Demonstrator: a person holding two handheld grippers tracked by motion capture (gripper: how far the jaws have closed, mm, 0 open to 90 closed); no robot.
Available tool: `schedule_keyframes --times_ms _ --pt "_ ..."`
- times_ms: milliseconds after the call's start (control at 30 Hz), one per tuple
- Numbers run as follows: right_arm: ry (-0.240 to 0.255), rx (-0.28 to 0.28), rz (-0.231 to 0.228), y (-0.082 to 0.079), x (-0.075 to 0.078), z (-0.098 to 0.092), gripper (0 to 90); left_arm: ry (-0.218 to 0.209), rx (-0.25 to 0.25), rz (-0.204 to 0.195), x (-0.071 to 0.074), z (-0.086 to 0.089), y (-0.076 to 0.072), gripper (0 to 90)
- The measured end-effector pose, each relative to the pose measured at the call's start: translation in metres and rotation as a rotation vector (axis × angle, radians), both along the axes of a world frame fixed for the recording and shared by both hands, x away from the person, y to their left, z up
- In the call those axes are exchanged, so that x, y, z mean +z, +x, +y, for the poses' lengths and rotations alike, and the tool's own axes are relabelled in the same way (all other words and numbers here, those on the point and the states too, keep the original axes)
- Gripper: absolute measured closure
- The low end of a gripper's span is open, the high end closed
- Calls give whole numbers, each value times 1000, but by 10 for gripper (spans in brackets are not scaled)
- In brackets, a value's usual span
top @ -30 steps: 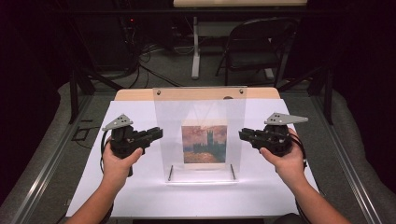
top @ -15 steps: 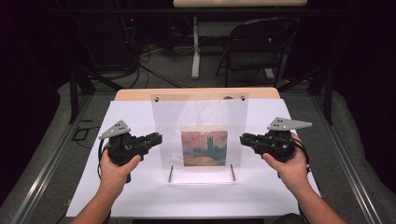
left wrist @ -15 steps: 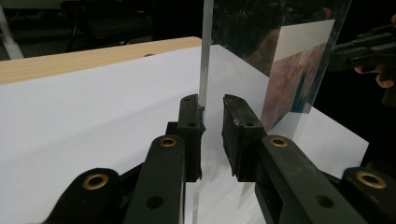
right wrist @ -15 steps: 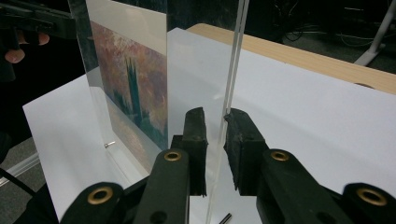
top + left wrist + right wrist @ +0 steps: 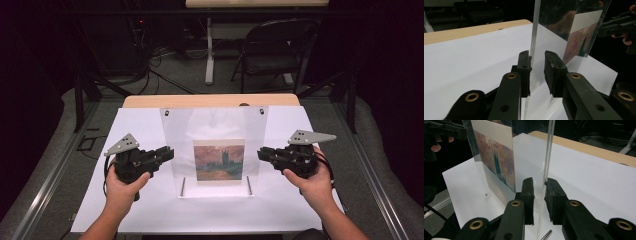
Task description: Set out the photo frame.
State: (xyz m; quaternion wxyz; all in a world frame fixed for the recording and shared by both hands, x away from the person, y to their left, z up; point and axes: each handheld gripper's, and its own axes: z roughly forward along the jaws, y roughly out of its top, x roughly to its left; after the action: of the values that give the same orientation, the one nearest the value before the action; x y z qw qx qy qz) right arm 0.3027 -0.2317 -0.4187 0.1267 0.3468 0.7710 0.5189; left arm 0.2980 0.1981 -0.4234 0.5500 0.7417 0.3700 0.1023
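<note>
A clear acrylic picture stand [image 5: 215, 125] is upright on the white tabletop [image 5: 150, 210], with a reddish painting print [image 5: 219, 162] in its lower half. My left gripper [image 5: 170, 152] is at the stand's left edge and my right gripper [image 5: 260, 154] at its right edge. In the left gripper view the left gripper [image 5: 537, 72] is open, its jaws straddling the panel edge [image 5: 533, 37], which lies close to one jaw. In the right gripper view the right gripper [image 5: 539, 195] is also open around the other edge [image 5: 548, 157], with the print [image 5: 496, 162] to one side.
Two metal pins [image 5: 182, 186] [image 5: 248, 185] hold the stand's base. A wooden strip [image 5: 210, 101] runs along the table's far edge. Beyond it stand a folding chair [image 5: 272, 55] and floor cables [image 5: 165, 55]. Dark frame rails flank the table.
Both grippers and the stand have shifted a little toward the near edge of the table. The stand's top sits lower in view than one second ago.
</note>
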Motion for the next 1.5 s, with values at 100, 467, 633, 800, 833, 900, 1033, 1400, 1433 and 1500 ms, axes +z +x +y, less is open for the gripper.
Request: schedule_keyframes --times_ms 100,467,633,800,833,900,1033,1400,1433,1500 --pt "1 -1 -5 -2 0 0 767 2 1 -4 0 0 -1 747" --pt "16 5 -9 -2 -2 0 741 1 0 -2 -1 0 -1 740" --pt "18 9 -13 -3 -3 0 720 0 2 3 -1 -1 -2 726" --pt "18 9 -15 -4 -3 0 701 4 0 7 -2 0 -2 707" --pt "18 9 -15 -4 -2 0 697 4 0 9 -2 0 -3 705" --pt "15 10 -17 -4 -2 0 694 6 0 13 -2 0 -4 699" --pt "17 6 -20 -6 -2 -1 666 8 7 3 -2 2 -5 644" --pt "29 -34 -48 -10 1 -7 410 64 72 -32 0 6 -13 397" --pt "29 -43 -55 -10 1 -8 396 66 76 -36 0 7 -14 392" --pt "30 -59 -63 -11 1 -12 384 71 86 -44 1 10 -16 384"
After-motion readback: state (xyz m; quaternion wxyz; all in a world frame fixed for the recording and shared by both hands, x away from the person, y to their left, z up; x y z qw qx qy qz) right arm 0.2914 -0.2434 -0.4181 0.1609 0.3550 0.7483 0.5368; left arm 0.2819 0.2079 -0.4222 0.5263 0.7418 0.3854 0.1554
